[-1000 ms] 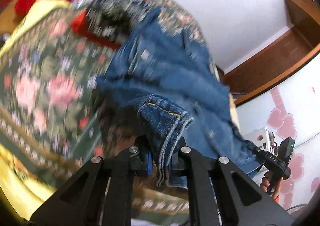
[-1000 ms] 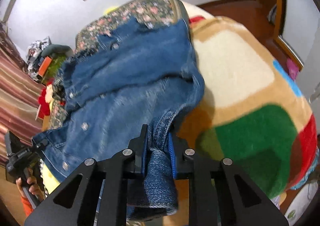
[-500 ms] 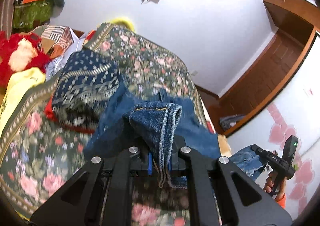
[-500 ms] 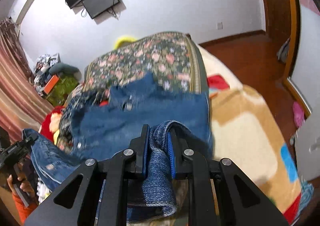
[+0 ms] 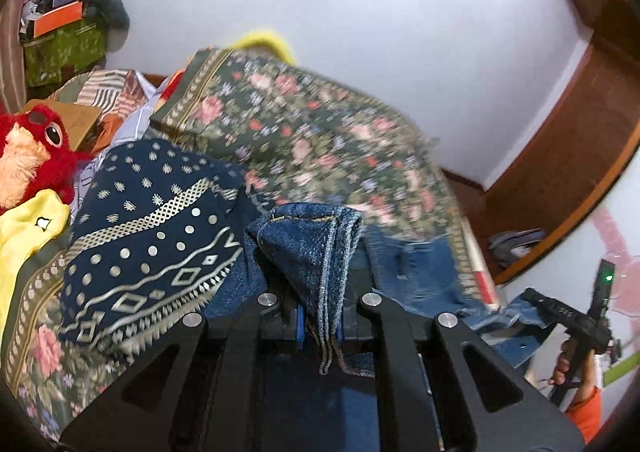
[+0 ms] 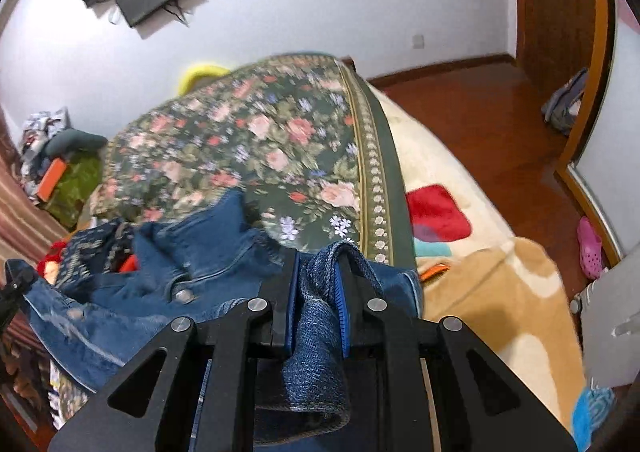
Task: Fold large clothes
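Fingers (image 5: 298, 326) of the left gripper (image 5: 320, 326) are clamped on a folded hem of the denim jacket (image 6: 192, 272). Right gripper (image 6: 316, 308) is likewise clamped on a bunched denim edge. Both hold the jacket stretched between them above the floral bedspread (image 6: 280, 140), beside a navy patterned cloth (image 5: 152, 244).

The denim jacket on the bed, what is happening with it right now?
A person is folding the denim jacket with two handheld grippers. The left gripper is shut on one denim edge, and the right gripper is shut on another bunch of denim. The jacket hangs between them over the floral bedspread, partly lifted and not yet laid flat. A folded navy patterned cloth lies beside it.
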A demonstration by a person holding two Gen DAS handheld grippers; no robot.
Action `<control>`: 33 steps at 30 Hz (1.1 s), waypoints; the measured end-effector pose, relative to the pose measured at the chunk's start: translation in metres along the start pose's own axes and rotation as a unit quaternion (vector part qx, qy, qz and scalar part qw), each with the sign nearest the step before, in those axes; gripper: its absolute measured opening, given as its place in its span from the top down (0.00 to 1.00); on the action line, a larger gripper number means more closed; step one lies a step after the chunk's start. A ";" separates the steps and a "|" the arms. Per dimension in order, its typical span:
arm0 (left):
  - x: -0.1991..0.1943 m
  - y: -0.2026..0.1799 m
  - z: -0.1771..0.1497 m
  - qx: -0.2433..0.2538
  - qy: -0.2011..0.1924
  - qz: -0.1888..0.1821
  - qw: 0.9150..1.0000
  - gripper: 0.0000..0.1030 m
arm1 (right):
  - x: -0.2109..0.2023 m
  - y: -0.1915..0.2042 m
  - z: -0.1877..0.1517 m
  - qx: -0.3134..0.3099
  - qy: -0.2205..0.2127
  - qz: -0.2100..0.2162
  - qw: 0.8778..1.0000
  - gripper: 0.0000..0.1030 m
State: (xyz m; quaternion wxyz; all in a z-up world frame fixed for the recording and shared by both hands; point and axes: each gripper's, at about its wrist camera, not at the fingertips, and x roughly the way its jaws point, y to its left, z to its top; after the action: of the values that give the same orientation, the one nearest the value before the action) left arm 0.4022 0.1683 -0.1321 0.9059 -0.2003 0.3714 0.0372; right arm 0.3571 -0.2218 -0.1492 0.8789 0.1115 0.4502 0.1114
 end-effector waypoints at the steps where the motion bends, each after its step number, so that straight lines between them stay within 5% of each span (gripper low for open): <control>1: 0.012 0.003 -0.001 0.001 0.009 0.009 1.000 0.91 | 0.008 -0.001 0.001 0.001 0.007 -0.002 1.000 0.86; 8: 0.074 0.019 -0.019 0.035 0.055 0.057 0.996 0.87 | 0.064 -0.011 -0.011 -0.003 0.066 -0.032 0.997 0.85; 14: 0.077 0.007 -0.021 0.090 0.080 0.060 0.991 0.86 | 0.053 -0.011 -0.009 -0.043 0.108 -0.030 0.993 0.75; 17: 0.067 -0.005 -0.022 0.119 0.102 0.061 0.986 0.76 | 0.033 -0.003 -0.006 -0.094 0.073 -0.106 0.987 0.50; 19: 0.057 -0.010 -0.021 0.117 0.105 0.057 0.986 0.70 | 0.010 0.002 -0.006 -0.115 0.040 -0.121 0.985 0.47; 26: -0.004 -0.016 -0.015 0.084 0.062 0.024 0.994 0.42 | -0.042 0.021 -0.023 -0.117 0.056 -0.036 0.991 0.47; 33: -0.034 -0.017 -0.033 0.092 0.074 0.000 0.993 0.37 | -0.055 0.063 -0.066 -0.168 0.071 0.013 0.983 0.37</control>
State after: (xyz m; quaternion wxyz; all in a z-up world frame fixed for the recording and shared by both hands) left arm 0.3597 0.1429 -0.1241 0.8904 -0.1181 0.4394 -0.0116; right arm 0.2654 -0.1720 -0.1262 0.8495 -0.0401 0.4846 0.2046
